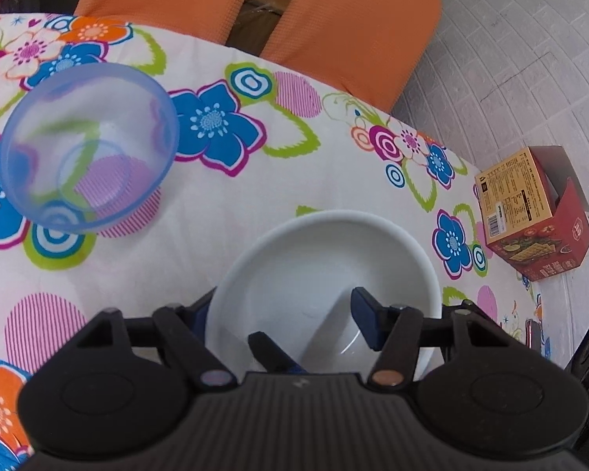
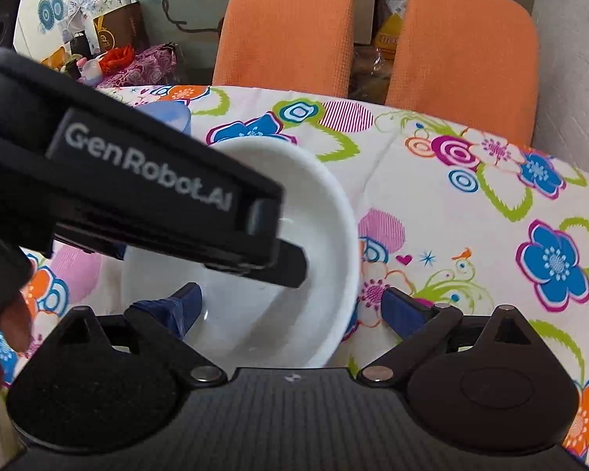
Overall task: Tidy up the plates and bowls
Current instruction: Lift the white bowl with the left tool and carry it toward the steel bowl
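Two bowls stand on the flowered tablecloth (image 1: pixel 294 180): one white bowl (image 1: pixel 318 274) and one clear blue bowl (image 1: pixel 86 145). The white one sits near the table's front, right under both grippers. The left gripper (image 1: pixel 294 314) straddles its near left rim: one blue-padded finger lies outside the wall, the other reaches inside over the bowl's floor, and the jaws stand apart without pinching. From the right wrist view, the right gripper (image 2: pixel 290 302) is spread wide too, its left finger dipped inside the bowl and its right finger outside, over the cloth just beside the rim; whether either pad touches the wall I cannot tell. The bowl is plain, glossy, deep-sided and empty. The blue bowl is see-through, upright, well apart to the left and farther back. Behind the table are two orange chair backs (image 2: pixel 463 47), and one printed food carton (image 1: pixel 530 216) lies off the table's right edge.
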Demonstrator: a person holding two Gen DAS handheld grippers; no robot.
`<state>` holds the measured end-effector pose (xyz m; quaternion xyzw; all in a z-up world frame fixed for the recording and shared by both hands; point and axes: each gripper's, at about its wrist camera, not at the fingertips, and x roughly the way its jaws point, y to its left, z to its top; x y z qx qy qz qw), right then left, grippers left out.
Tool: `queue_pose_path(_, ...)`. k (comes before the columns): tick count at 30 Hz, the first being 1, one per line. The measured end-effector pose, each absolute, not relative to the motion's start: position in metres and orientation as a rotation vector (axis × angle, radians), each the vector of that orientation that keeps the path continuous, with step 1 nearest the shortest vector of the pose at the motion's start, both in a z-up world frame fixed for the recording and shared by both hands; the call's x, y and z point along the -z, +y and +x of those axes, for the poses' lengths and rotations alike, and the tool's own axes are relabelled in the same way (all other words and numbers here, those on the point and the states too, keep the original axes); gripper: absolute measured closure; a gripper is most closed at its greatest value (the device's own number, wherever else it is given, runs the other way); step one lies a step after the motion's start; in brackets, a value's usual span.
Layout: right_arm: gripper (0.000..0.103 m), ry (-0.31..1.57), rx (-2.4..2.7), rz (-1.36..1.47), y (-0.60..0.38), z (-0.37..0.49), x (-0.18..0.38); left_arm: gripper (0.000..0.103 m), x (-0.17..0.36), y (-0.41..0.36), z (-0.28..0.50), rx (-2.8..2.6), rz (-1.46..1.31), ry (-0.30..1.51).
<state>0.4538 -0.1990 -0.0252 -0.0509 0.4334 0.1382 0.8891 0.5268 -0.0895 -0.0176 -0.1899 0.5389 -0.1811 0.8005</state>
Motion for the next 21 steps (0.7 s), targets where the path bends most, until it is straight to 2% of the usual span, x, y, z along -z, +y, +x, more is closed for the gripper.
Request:
queue_pose_path(9,0.017,0.853,-0.259,-0.033,-0.235,0.433,0.015,0.045,0.017,-0.087,0.514,0.398,-0.340,1.120)
queue_pose_path(14,0.021,0.863,-0.298,-0.014,-0.229,0.427,0.021,0.061,0.017,-0.092,0.511,0.391,-0.333,1.118)
queue_pose_path(15,0.021,0.861,-0.307,-0.019,-0.227,0.424,0.020,0.075,0.017,-0.094,0.512,0.397,-0.332,1.124)
queue_pose_path(17,0.024,0.847,-0.323,-0.030,-0.221,0.421,0.017,0.078,0.018,-0.097,0.513,0.408,-0.343,1.137)
queue_pose_path(21,0.025,0.843,-0.336,-0.028,-0.215,0.420,0.009,0.078,0.018,-0.099,0.515,0.433,-0.374,1.165)
